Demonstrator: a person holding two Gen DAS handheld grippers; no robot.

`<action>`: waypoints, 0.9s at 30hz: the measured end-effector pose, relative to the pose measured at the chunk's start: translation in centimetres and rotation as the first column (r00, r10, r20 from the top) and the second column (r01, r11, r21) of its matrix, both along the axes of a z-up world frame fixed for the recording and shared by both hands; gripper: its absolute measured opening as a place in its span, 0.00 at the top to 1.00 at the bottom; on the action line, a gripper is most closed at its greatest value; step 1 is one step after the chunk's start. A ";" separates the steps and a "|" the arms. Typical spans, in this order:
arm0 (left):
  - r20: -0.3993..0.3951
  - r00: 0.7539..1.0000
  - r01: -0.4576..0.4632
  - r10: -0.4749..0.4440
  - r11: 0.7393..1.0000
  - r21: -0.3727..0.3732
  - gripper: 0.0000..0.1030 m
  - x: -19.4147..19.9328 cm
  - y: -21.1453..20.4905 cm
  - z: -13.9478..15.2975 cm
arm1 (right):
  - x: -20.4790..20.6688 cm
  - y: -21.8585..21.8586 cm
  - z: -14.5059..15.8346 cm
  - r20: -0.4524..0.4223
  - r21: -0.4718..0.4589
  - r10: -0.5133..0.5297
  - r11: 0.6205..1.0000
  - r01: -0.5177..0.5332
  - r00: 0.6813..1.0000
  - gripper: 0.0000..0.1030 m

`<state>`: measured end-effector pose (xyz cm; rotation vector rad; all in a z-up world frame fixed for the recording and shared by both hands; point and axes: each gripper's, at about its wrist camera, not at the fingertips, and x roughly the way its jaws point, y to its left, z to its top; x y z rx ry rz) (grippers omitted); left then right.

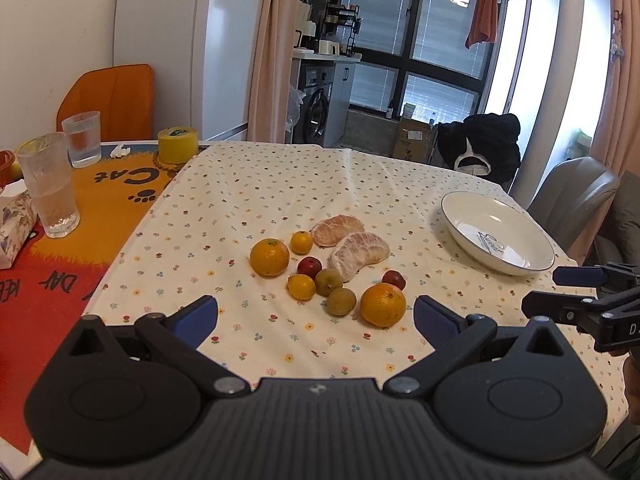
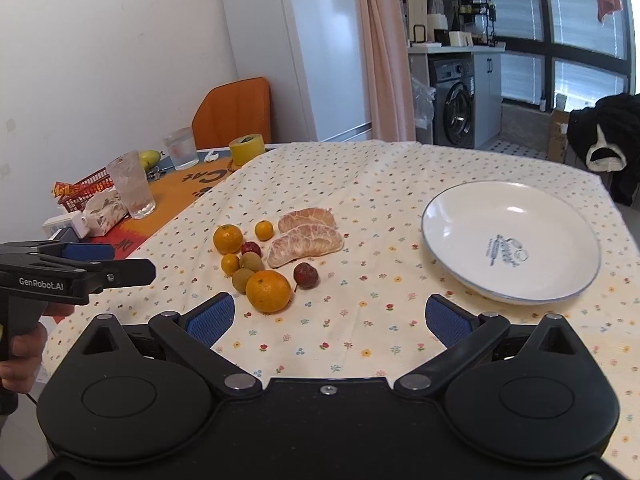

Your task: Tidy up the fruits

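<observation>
Spread fingers (image 1: 316, 320) frame nearest orange (image 1: 383, 305).

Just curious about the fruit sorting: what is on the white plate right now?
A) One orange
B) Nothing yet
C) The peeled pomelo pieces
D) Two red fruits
B: the white plate is bare apart from its blue print, and every fruit, such as the nearest orange, lies on the flowered cloth.

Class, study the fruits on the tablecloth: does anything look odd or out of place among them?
Yes. Two pomelo pieces lie peeled, bare flesh straight on the tablecloth, among whole fruits like the orange. The plate stands empty.
</observation>
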<state>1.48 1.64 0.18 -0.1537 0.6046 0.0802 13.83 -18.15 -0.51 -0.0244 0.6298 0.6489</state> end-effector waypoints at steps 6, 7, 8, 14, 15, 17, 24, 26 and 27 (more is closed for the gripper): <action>0.014 1.000 -0.023 0.023 1.000 0.009 0.00 0.8 0.0 -0.8 | 1.0 0.6 -0.8 -0.029 0.015 0.023 1.000 -0.022 0.999 0.00; 0.020 1.000 -0.025 0.024 1.000 0.011 0.00 0.9 0.0 -0.9 | 1.1 0.8 -0.9 -0.027 0.014 0.029 0.999 -0.029 0.999 0.00; 0.022 1.000 -0.022 0.022 1.000 0.011 0.00 1.1 0.0 -1.0 | 1.3 0.9 -1.0 -0.026 0.013 0.035 0.999 -0.034 0.999 0.00; 0.007 1.000 -0.030 0.030 0.999 -0.012 0.02 2.1 0.3 -2.2 | 2.2 1.5 -1.6 -0.039 0.032 0.057 0.998 -0.056 0.998 0.00; 0.006 1.000 -0.031 0.031 0.999 -0.015 0.02 2.2 0.3 -2.4 | 2.4 1.7 -1.6 -0.039 0.031 0.061 0.998 -0.060 0.997 0.00; 0.003 0.999 -0.032 0.032 0.999 -0.019 0.04 2.4 0.4 -2.8 | 2.7 2.1 -1.8 -0.040 0.028 0.069 0.997 -0.068 0.997 0.01; -0.011 0.999 -0.031 0.030 0.999 -0.034 0.12 3.0 0.7 -3.8 | 3.7 3.6 -2.4 -0.056 0.013 0.108 0.994 -0.107 0.993 0.11; -0.012 0.999 -0.032 0.031 0.999 -0.037 0.15 3.3 0.9 -4.1 | 4.0 4.1 -2.6 -0.064 0.008 0.124 0.992 -0.124 0.990 0.15; -0.013 0.999 -0.033 0.033 0.999 -0.039 0.16 3.4 0.9 -4.2 | 4.1 4.4 -2.7 -0.068 0.006 0.132 0.991 -0.132 0.989 0.16</action>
